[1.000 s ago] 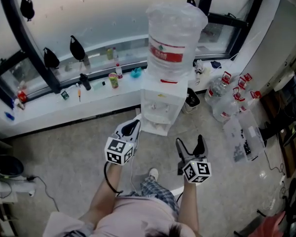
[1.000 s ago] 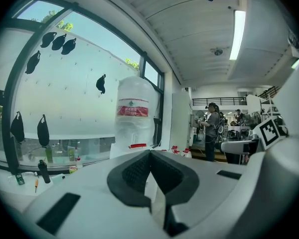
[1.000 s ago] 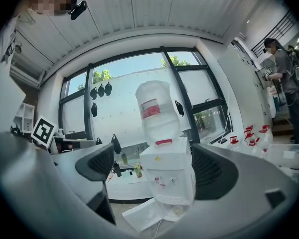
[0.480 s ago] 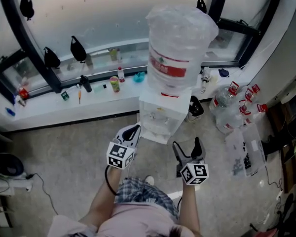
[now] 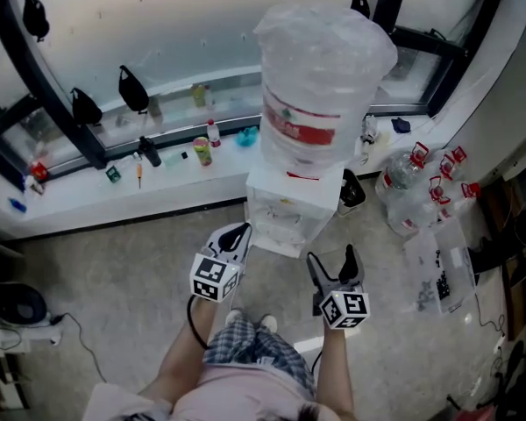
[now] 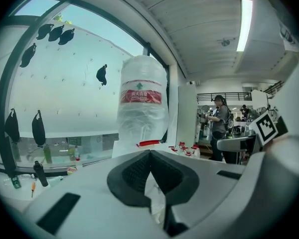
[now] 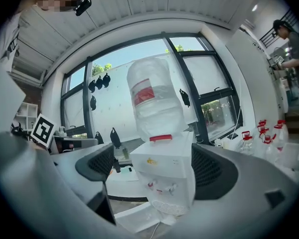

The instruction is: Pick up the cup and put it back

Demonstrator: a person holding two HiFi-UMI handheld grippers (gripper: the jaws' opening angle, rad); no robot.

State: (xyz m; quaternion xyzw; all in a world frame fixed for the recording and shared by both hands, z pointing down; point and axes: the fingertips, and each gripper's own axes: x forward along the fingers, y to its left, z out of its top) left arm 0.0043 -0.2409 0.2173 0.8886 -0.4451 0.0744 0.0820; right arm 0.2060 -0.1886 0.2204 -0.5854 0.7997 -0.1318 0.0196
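A white water dispenser (image 5: 285, 210) with a big plastic-wrapped bottle (image 5: 320, 77) stands right in front of me. I cannot make out a cup at its taps; a small green cup-like container (image 5: 202, 150) stands on the windowsill. My left gripper (image 5: 239, 230) hovers by the dispenser's lower left corner, its jaws shut with the pads (image 6: 134, 171) meeting and nothing held. My right gripper (image 5: 335, 260) is open below the dispenser's right corner. In the right gripper view the dispenser (image 7: 169, 176) shows between the spread pads (image 7: 97, 163).
The white windowsill (image 5: 88, 191) carries small bottles and tools. Several red-capped water jugs (image 5: 412, 182) and a black bin (image 5: 351, 191) stand right of the dispenser. A cable and dark gear (image 5: 9, 303) lie at far left. A person (image 6: 220, 126) stands in the background.
The dispenser has grown larger and shifted slightly as I stepped closer. Both grippers kept their places in front of me and their jaw states.
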